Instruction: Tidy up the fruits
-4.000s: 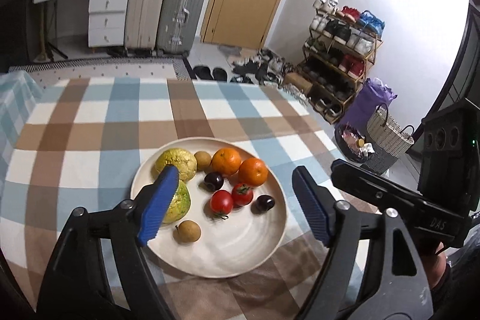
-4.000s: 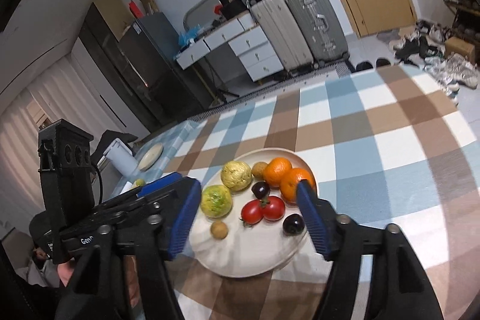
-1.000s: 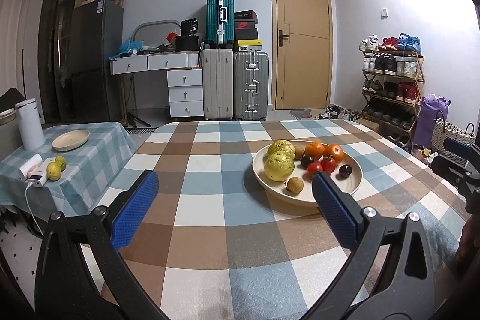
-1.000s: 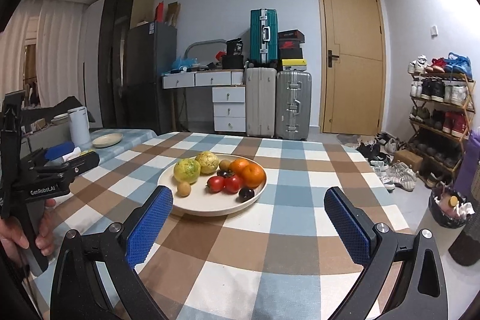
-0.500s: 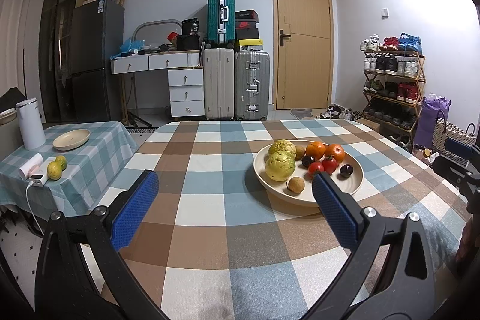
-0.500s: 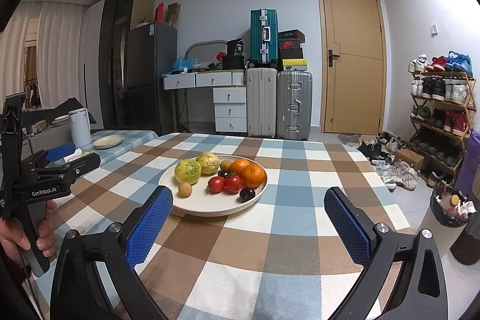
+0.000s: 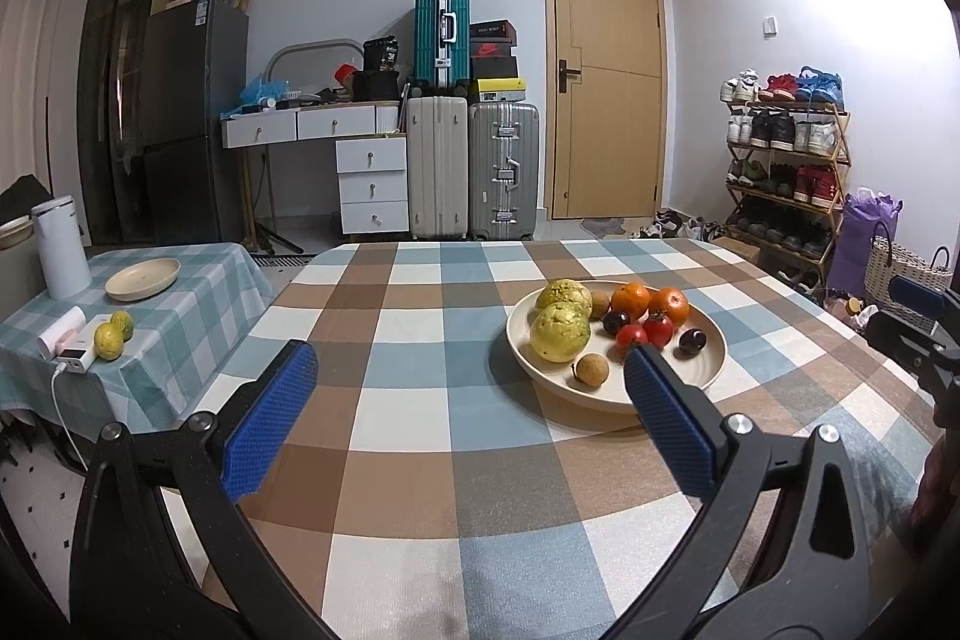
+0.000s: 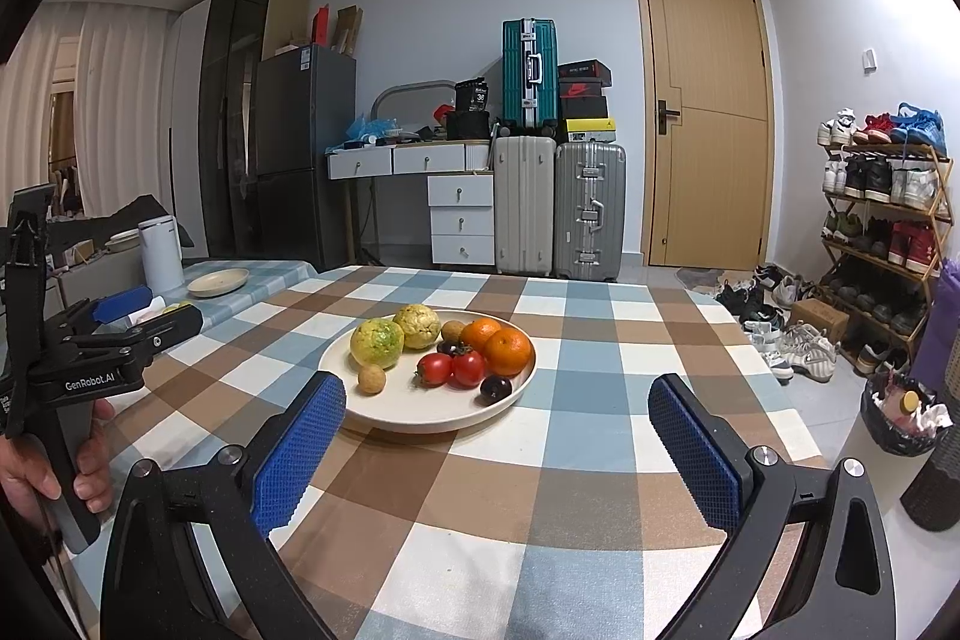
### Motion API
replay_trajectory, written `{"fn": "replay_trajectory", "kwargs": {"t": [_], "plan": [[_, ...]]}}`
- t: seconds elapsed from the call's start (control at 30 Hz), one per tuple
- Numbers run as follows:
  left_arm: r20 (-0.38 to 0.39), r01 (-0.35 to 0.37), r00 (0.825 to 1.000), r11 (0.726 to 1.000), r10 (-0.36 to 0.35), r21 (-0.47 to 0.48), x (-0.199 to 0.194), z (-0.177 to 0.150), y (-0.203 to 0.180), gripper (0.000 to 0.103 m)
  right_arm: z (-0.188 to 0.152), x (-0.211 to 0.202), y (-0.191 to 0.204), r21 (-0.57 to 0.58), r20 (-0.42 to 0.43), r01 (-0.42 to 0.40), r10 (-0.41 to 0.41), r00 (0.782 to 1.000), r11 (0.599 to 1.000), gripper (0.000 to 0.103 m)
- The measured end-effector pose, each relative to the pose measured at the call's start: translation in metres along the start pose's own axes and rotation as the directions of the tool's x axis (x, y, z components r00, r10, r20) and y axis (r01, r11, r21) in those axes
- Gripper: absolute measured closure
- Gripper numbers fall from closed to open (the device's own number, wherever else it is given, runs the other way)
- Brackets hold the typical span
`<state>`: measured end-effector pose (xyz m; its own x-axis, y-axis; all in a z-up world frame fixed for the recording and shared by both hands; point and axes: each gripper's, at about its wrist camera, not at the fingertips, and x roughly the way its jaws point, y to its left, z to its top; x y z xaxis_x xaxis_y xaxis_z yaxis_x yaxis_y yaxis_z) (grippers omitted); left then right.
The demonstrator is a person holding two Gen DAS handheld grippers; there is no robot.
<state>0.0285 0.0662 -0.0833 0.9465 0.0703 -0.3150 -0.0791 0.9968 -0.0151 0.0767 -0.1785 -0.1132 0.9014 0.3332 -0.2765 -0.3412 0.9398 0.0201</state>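
Note:
A cream plate [image 7: 705, 376] [image 8: 384, 415] sits on the checked table. It holds two yellow-green guavas [image 7: 560, 331] [image 8: 376, 342], two oranges [image 7: 631, 298] [image 8: 508, 351], two red tomatoes [image 7: 632, 336] [image 8: 468, 367], dark plums [image 7: 692, 340] [image 8: 495, 388] and a small brown longan [image 7: 591, 370] [image 8: 371, 377]. My left gripper [image 7: 471, 400] is open and empty, held level in front of the plate's left side. My right gripper [image 8: 498, 430] is open and empty, also short of the plate. The left gripper also shows at the left of the right wrist view [image 8: 120, 322].
A low side table [image 7: 198, 304] at the left carries a cream dish [image 7: 143, 278], a white kettle [image 7: 60, 247], two limes [image 7: 109, 340] and a charger. Suitcases [image 7: 471, 172], drawers, a door and a shoe rack [image 7: 786, 172] stand behind. A bin [image 8: 903, 418] sits right.
Since four seconds ago both grippers have drawn back from over the plate and levelled out. In the last second nothing visibly moves.

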Motion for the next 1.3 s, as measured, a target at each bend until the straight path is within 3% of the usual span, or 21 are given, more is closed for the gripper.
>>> {"fn": "replay_trajectory", "kwargs": {"t": [1.3], "plan": [[-0.001,0.008,1.000,1.000,-0.008,0.001,-0.0001,-0.0002,-0.0023,0.001,-0.0001,0.0001,0.0001,-0.001,-0.001,0.000,0.000,1.000,1.000,0.000]]}}
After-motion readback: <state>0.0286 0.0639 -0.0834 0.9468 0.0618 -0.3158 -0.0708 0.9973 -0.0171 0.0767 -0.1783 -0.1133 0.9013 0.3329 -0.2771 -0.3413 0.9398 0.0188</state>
